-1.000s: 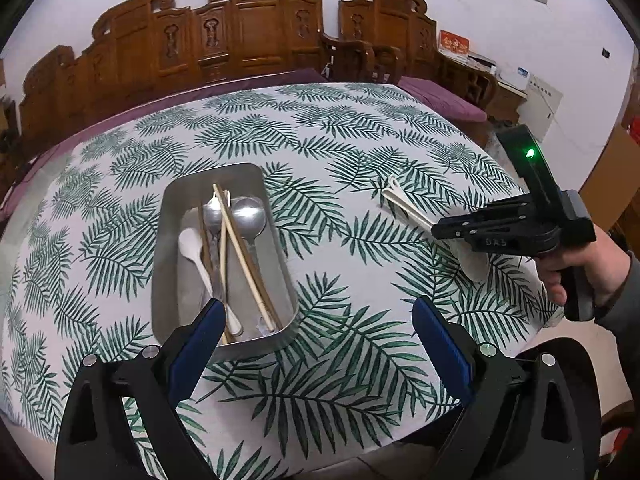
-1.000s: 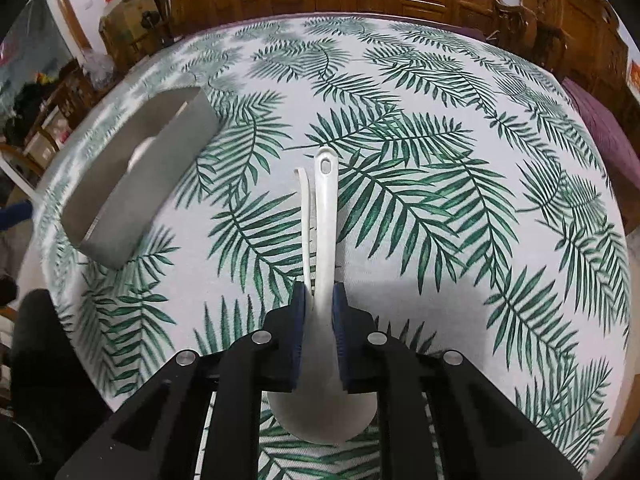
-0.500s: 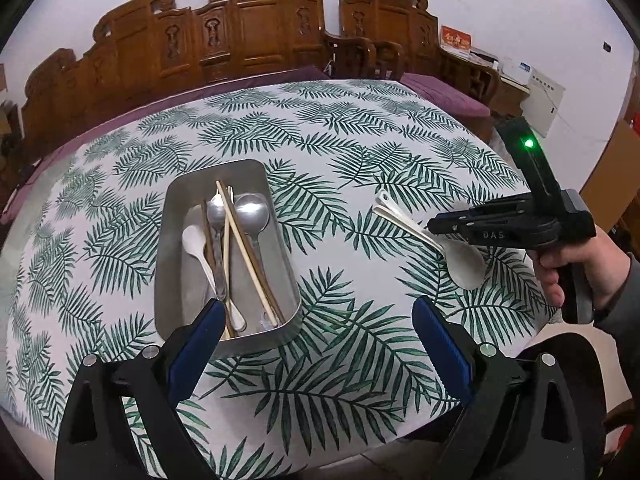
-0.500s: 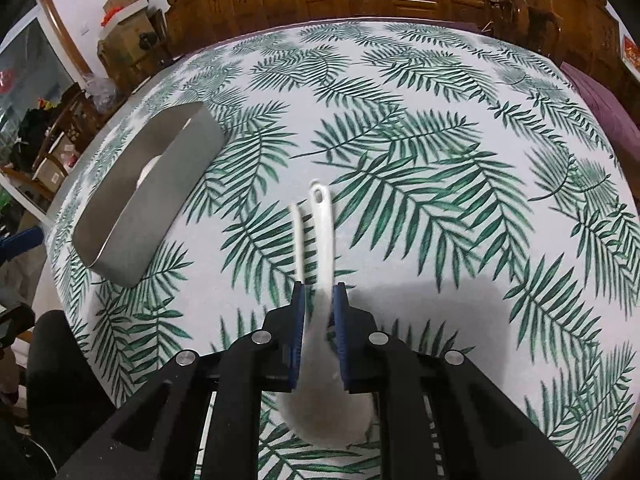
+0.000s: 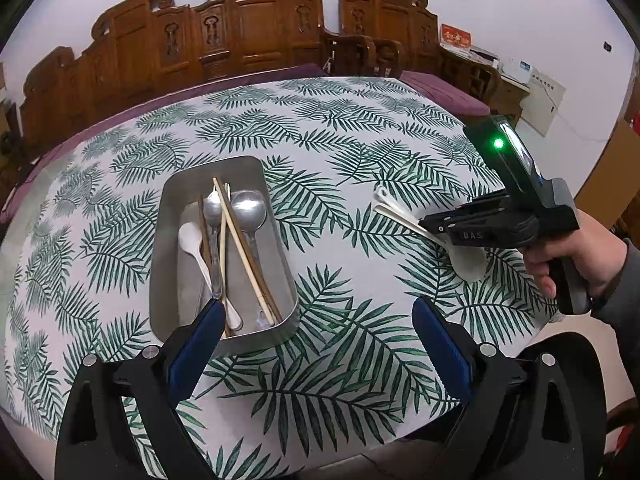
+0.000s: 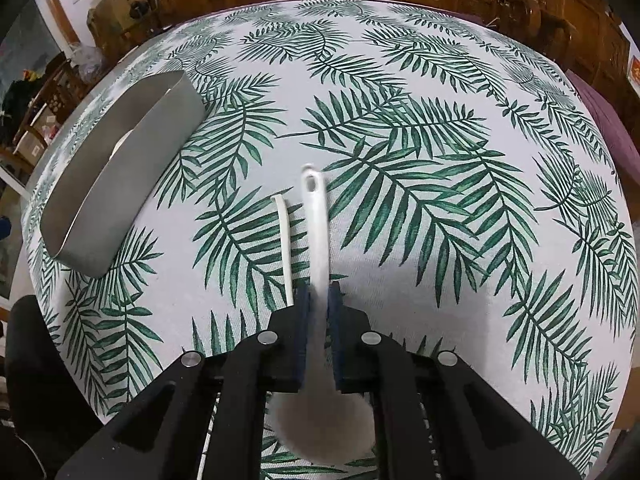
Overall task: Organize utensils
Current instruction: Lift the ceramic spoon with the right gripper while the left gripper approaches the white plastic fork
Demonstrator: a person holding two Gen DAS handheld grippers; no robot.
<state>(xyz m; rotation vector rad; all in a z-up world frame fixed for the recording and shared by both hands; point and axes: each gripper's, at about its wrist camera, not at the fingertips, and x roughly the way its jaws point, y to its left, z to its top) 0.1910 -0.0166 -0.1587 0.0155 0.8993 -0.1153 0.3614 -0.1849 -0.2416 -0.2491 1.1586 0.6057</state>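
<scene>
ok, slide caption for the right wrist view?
Right gripper closing on a white spoon, metal tray at left.

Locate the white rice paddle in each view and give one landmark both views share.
Left wrist view: the white rice paddle sits at right, clamped in the closing right gripper, handle toward the metal tray.
Right wrist view: the paddle is bottom centre, between the blue pads.
Shared landmark: the tray, left of the paddle in both.
</scene>
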